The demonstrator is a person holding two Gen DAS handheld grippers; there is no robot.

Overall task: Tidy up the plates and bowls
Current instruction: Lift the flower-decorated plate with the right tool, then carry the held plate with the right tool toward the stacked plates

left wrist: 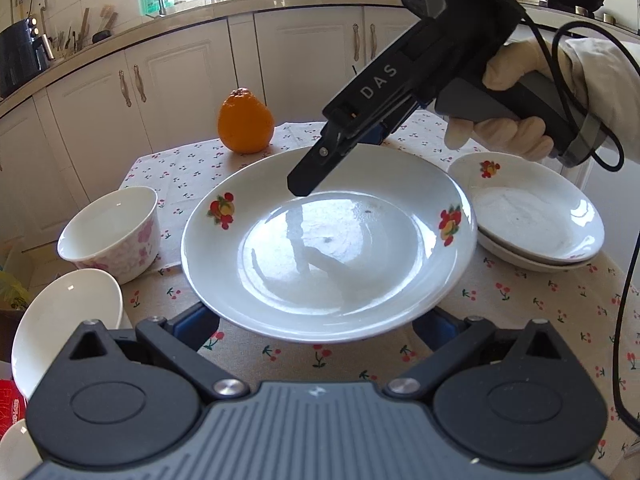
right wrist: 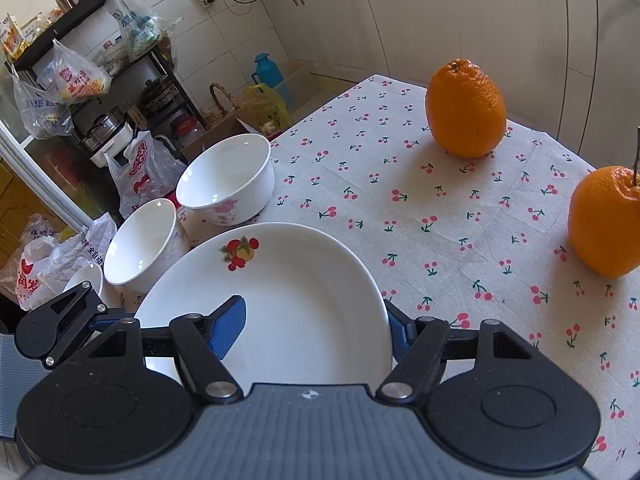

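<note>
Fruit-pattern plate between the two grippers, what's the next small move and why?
Probably carry the fruit-pattern plate sideways and lower it onto the stack of matching plates. The right gripper has the plate's far rim between its fingers, though a firm clamp is unclear. The left gripper is open under the near rim. The plate already looks raised and overlaps the stack's edge.

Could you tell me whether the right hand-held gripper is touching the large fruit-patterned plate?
Touching. The right wrist view shows the right hand-held gripper with one blue pad lying on the plate and the other at its rim.
</note>
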